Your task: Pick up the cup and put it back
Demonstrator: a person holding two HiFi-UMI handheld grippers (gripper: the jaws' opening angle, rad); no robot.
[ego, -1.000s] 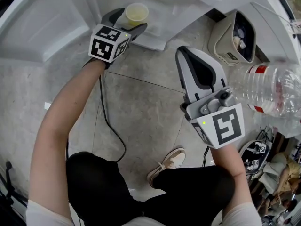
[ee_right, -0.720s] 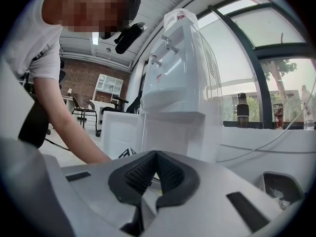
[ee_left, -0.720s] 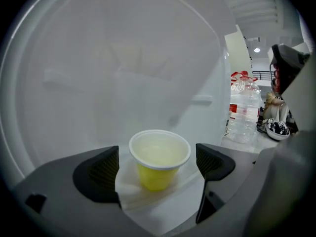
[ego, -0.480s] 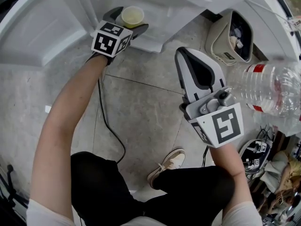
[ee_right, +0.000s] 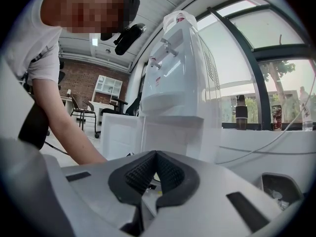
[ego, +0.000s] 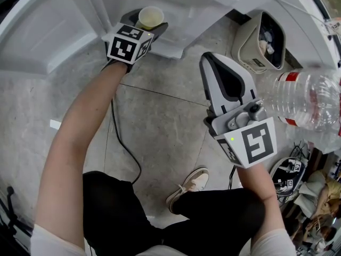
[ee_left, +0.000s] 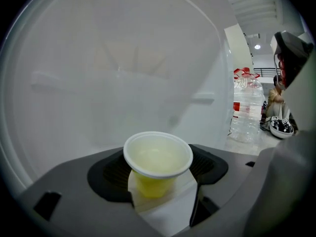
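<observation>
A small pale yellow cup [ego: 151, 17] stands upright on the white ledge [ego: 176, 42] of a water dispenser. My left gripper [ego: 147, 24] reaches in around it, one jaw on each side. In the left gripper view the cup [ee_left: 158, 157] sits between the dark pads [ee_left: 111, 177]. The jaws have just been closing on it, and a strip of white still shows between the cup's wall and the right pad. My right gripper [ego: 212, 58] hangs over the floor, away from the cup. Its pads [ee_right: 170, 174] meet with nothing between them.
A big clear water bottle [ego: 309, 103] stands to the right, also in the left gripper view [ee_left: 245, 107]. A beige bin [ego: 264, 41] sits beside the dispenser [ee_right: 173, 73]. Below are the person's legs, a shoe [ego: 193, 183] and a black cable [ego: 120, 137] across the tiled floor.
The left gripper's jaws look a little closer round the cup than half a second ago. The cup stays on the ledge. The right gripper has kept still.
</observation>
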